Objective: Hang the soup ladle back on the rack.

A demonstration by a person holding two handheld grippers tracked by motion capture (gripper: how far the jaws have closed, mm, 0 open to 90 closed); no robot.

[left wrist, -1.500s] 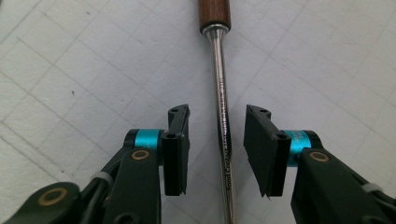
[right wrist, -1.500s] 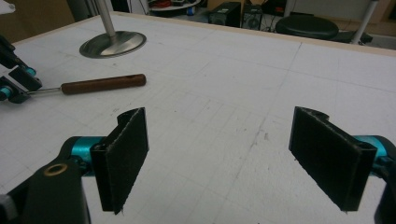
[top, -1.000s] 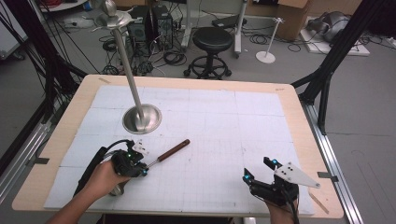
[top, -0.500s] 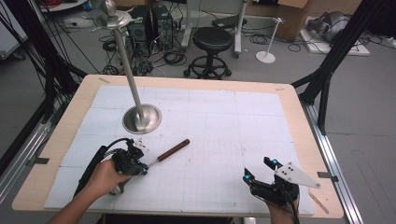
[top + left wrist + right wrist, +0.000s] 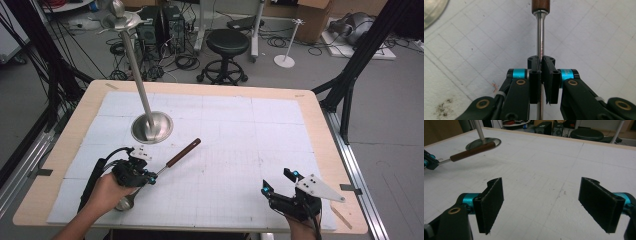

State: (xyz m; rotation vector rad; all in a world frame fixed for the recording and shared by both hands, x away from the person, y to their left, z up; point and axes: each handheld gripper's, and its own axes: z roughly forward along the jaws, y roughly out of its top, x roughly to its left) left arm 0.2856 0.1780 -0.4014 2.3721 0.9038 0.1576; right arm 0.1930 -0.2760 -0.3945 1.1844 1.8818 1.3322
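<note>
At the lower left of the high view, my left gripper has its jaws clamped on the ladle's steel shaft, mid-length for balance, near the stand. My right gripper waits lower right, jaws wide, empty.

A long metal ladle with brown wooden handle lies diagonally on the white mat.

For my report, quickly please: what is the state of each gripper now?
Left gripper: closed on the metal shaft of the wooden-handled tool.
Right gripper: open, holding nothing.
</note>
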